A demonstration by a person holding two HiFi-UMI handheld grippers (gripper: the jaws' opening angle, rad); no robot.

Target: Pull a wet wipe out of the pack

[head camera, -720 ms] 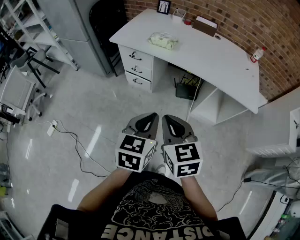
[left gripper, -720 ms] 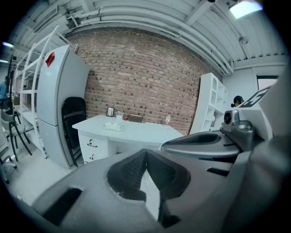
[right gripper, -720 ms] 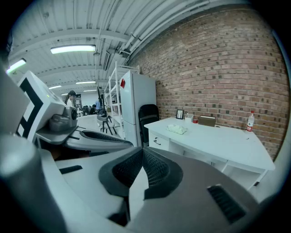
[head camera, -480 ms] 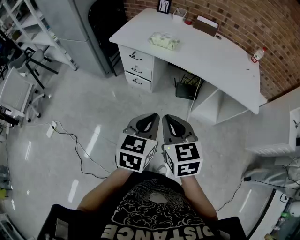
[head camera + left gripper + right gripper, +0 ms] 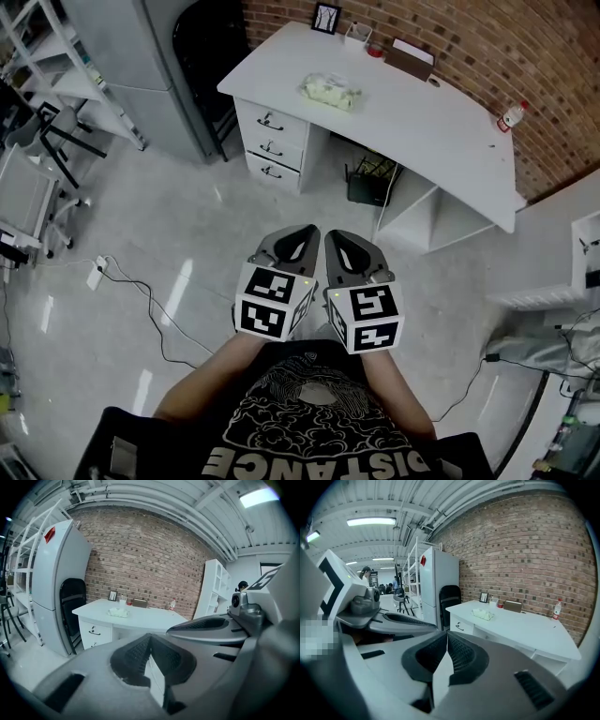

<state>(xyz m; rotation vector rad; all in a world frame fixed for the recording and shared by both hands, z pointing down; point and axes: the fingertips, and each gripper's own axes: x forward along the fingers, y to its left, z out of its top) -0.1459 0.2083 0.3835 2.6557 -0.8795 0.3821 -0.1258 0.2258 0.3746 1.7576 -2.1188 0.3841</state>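
The pale yellow-green wet wipe pack lies on the white desk far ahead, near its left end; it also shows as a small pack in the left gripper view and as a pack in the right gripper view. My left gripper and right gripper are held side by side close to my chest, over the floor, well short of the desk. Both are shut with nothing between the jaws.
The desk has drawers at its left and an open shelf at its right. On it stand a small frame, a cup, a box and a bottle. A cable trails over the floor at left. A black chair and a grey cabinet stand left of the desk.
The view has shifted slightly toward the desk. Both grippers keep the same place and stay shut.
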